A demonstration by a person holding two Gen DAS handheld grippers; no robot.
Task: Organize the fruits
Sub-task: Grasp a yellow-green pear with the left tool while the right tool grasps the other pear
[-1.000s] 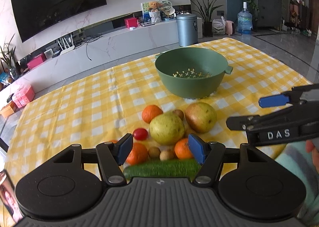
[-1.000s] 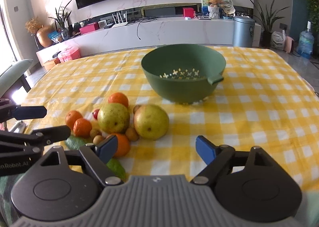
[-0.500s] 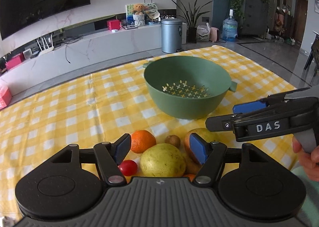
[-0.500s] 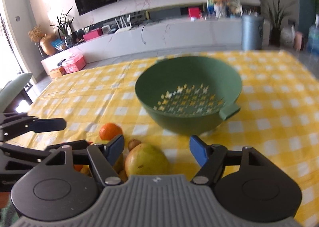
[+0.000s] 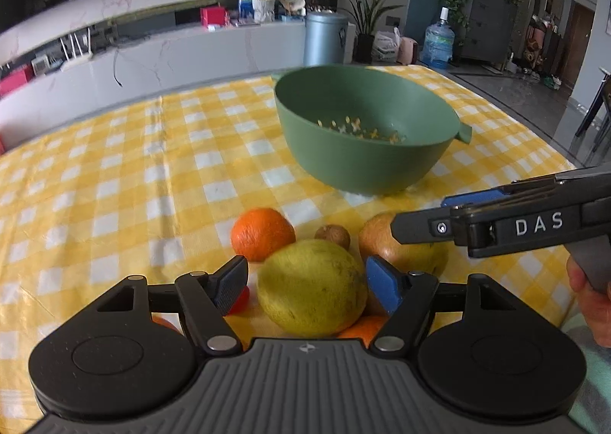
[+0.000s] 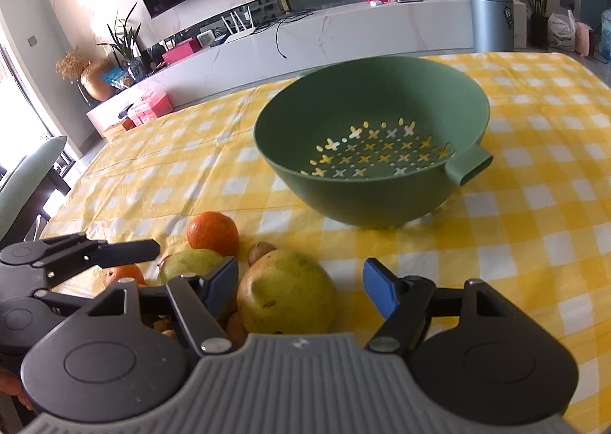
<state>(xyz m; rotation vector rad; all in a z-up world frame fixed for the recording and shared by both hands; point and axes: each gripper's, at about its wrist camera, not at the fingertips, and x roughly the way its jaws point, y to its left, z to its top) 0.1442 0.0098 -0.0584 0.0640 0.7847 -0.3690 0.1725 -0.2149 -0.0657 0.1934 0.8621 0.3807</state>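
In the left wrist view, a yellow-green pear (image 5: 311, 287) lies between the fingers of my left gripper (image 5: 305, 283). Its jaws are opening and do not press on the pear. A second, reddish-yellow pear (image 6: 286, 296) lies between the fingers of my right gripper (image 6: 301, 287), which is open with a gap on its right side. That pear (image 5: 401, 249) shows under the right gripper (image 5: 431, 216) in the left view. An orange (image 5: 262, 233), a small brown fruit (image 5: 333, 236) and a cherry tomato (image 5: 240, 300) lie beside them. The green colander bowl (image 6: 372, 201) stands empty behind the fruit.
A yellow checked cloth (image 5: 126, 182) covers the table, whose edge runs along the right. A hand (image 5: 588, 296) holds the right gripper's handle. More oranges (image 6: 124, 273) lie at the left under the left gripper (image 6: 126, 249). A green chair (image 6: 26, 182) stands beyond the table's left side.
Both grippers have come forward and down onto the fruit pile, so each now has a pear between its fingers. The cucumber has dropped out of view. The right jaws have narrowed.
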